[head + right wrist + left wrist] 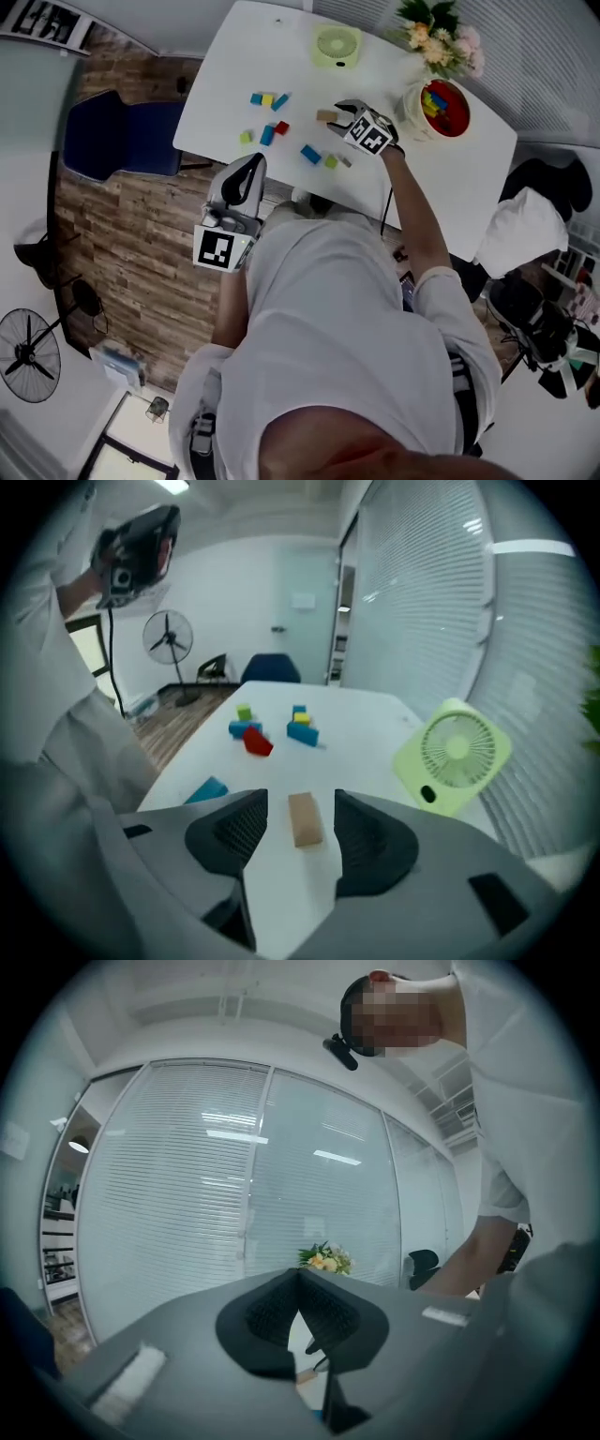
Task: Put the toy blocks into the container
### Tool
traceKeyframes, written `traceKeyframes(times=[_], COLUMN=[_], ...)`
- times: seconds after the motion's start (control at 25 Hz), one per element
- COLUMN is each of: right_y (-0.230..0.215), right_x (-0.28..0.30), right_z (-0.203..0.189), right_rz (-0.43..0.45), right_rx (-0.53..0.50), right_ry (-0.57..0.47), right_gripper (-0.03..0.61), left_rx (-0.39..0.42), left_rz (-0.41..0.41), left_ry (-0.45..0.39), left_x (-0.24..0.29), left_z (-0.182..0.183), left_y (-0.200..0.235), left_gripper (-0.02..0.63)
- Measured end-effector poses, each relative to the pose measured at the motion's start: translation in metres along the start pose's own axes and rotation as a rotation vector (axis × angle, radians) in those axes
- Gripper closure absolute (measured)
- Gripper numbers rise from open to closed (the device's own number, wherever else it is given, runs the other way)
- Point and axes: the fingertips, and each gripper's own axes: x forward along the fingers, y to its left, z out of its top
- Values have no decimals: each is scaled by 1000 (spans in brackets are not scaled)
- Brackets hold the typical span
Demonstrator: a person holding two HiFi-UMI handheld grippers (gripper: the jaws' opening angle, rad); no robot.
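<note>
Right tongs (345,114) gape, outstretched (left tongs (300,1279) shut, tucked back).

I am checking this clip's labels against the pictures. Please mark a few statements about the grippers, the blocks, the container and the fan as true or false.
1. The right gripper has its jaws apart, with a tan block lying between them and a gap on each side. True.
2. The left gripper holds a blue block. False: its jaws are together with nothing in them, and it is held off the table, facing the window blinds.
3. The container already has blocks in it. True.
4. The green fan stands on the floor. False: it is on the white table.
</note>
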Motion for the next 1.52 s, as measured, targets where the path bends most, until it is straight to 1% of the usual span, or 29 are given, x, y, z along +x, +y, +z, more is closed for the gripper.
traceKeyframes(times=[0.08, 0.16, 0.32, 0.4, 0.48, 0.56, 0.64, 0.72, 0.84, 0.96, 1.16, 1.24, 1.32, 1.52], right_y=[6, 7, 7, 7, 4, 3, 2, 1, -1, -5, -16, -21, -25, -30], right_x=[29, 50, 71, 74, 73, 71, 64, 55, 31, -5, -86, -121, -154, -226], right_z=[-11, -21, -31, -32, -32, -33, -31, -24, -9, -3, 8, 5, -4, -42], right_rz=[70, 113, 169, 195, 195, 192, 189, 180, 129, 35, -120, -184, -253, -441], right_rx=[-76, -121, -150, -156, -168, -161, -109, -47, 29, 111, 327, 401, 451, 553], right_ry=[98, 167, 233, 237, 233, 218, 173, 104, -22, -140, -405, -496, -562, -648], right_gripper=[353, 350, 362, 379, 445, 446, 446, 446, 446, 446, 446, 446, 446, 446], left_rx=[-4, -3, -10, -11, -12, -6, 2, 8, 21, 35, 47, 49, 51, 59], left_rz=[51, 101, 197, 237, 266, 274, 267, 253, 204, 103, -46, -99, -154, -281], left_ry=[16, 36, 64, 70, 71, 75, 74, 68, 54, 38, 16, 12, 4, -5], left_x=[-15, -30, -53, -60, -63, -62, -58, -50, -32, -3, 41, 56, 71, 104], left_z=[-4, -9, -13, -12, -12, -10, -7, -2, 2, 4, 8, 7, 7, 3], left_y=[4, 8, 12, 14, 15, 15, 11, 6, -4, -15, -40, -52, -64, -90], left_gripper=[618, 618, 618, 618, 618, 618, 618, 618, 618, 618, 618, 618, 618, 618])
